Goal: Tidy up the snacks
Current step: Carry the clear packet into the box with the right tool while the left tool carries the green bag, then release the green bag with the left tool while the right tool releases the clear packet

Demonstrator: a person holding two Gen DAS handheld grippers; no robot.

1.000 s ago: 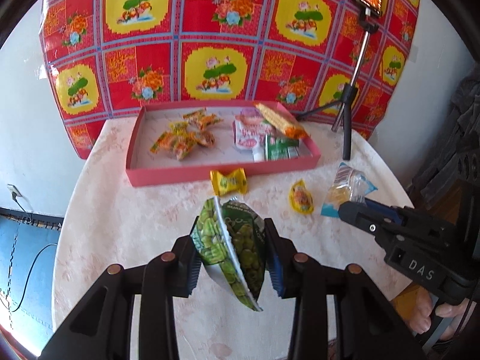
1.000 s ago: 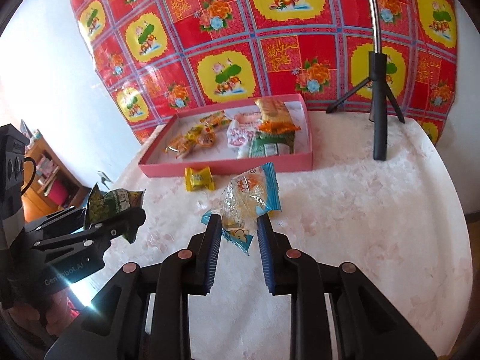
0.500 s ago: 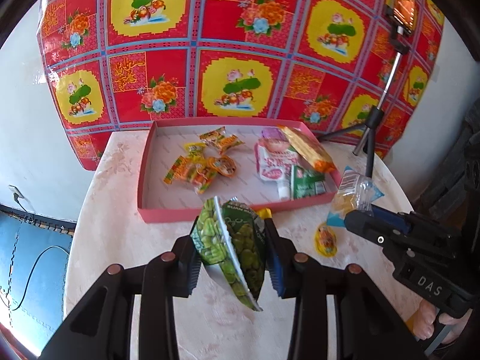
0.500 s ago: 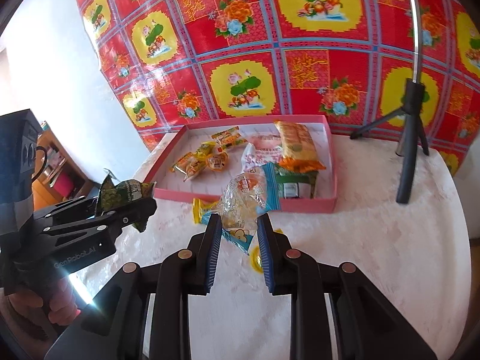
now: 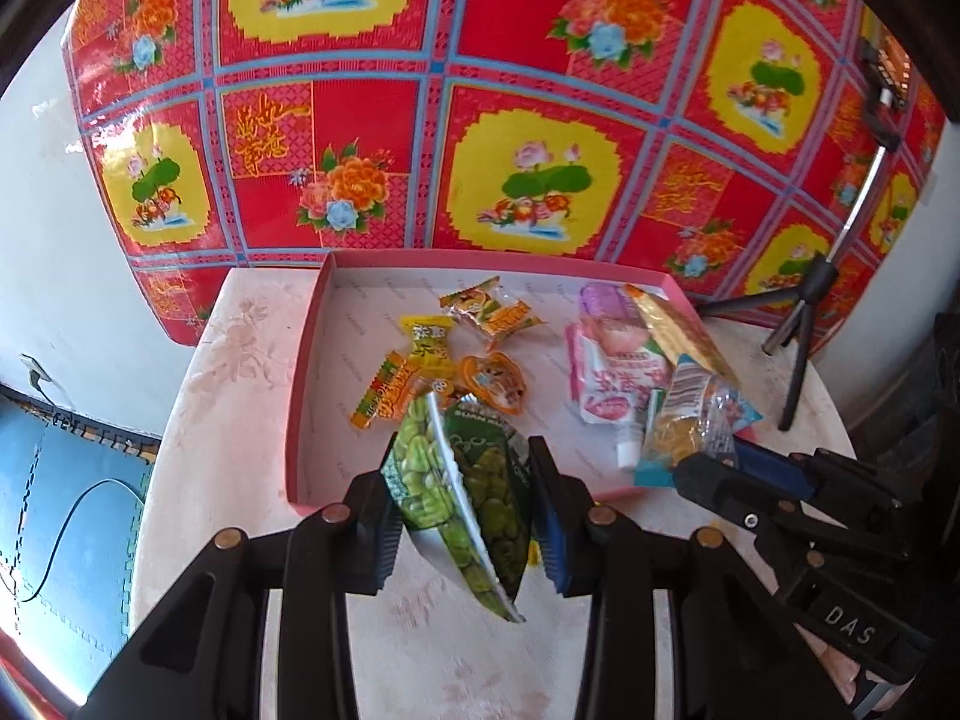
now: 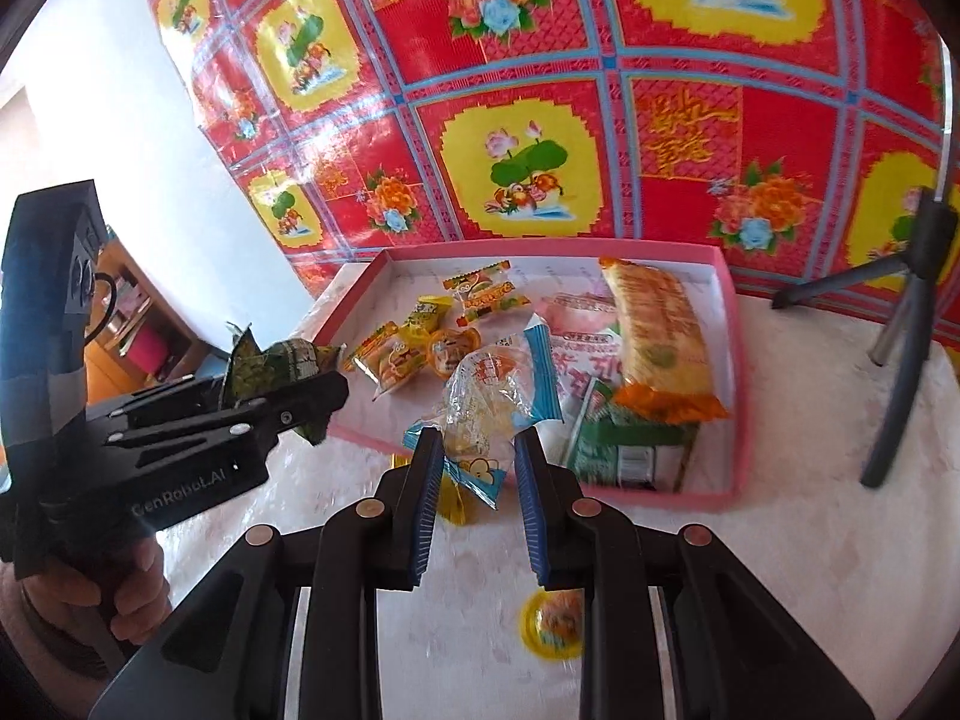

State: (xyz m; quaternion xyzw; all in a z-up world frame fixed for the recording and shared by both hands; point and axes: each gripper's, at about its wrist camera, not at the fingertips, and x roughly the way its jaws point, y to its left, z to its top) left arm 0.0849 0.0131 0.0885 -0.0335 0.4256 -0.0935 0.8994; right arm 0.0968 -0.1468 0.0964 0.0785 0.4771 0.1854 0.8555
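Note:
My left gripper [image 5: 462, 498] is shut on a green pea snack bag [image 5: 468, 492], held above the table at the front rim of the pink tray [image 5: 300, 360]. My right gripper [image 6: 477, 468] is shut on a clear packet with blue ends [image 6: 486, 396], held above the tray's front edge [image 6: 660, 495]. The tray holds several snacks: small orange and yellow packets [image 5: 420, 372], a pink pouch [image 5: 612, 384] and a long orange packet [image 6: 654, 330]. The left gripper with its green bag [image 6: 276, 366] also shows in the right wrist view, and the right gripper with its packet [image 5: 696, 420] shows in the left wrist view.
A small yellow snack [image 6: 555, 624] lies on the pale table below my right gripper, and another yellow piece [image 6: 456, 504] lies near the tray's front. A black tripod [image 6: 900, 324] stands at the table's right. A red patterned cloth [image 5: 480, 120] hangs behind.
Both grippers have moved forward toward the tray with their packets still held; the tray is now much closer and the packets hang at its front edge.

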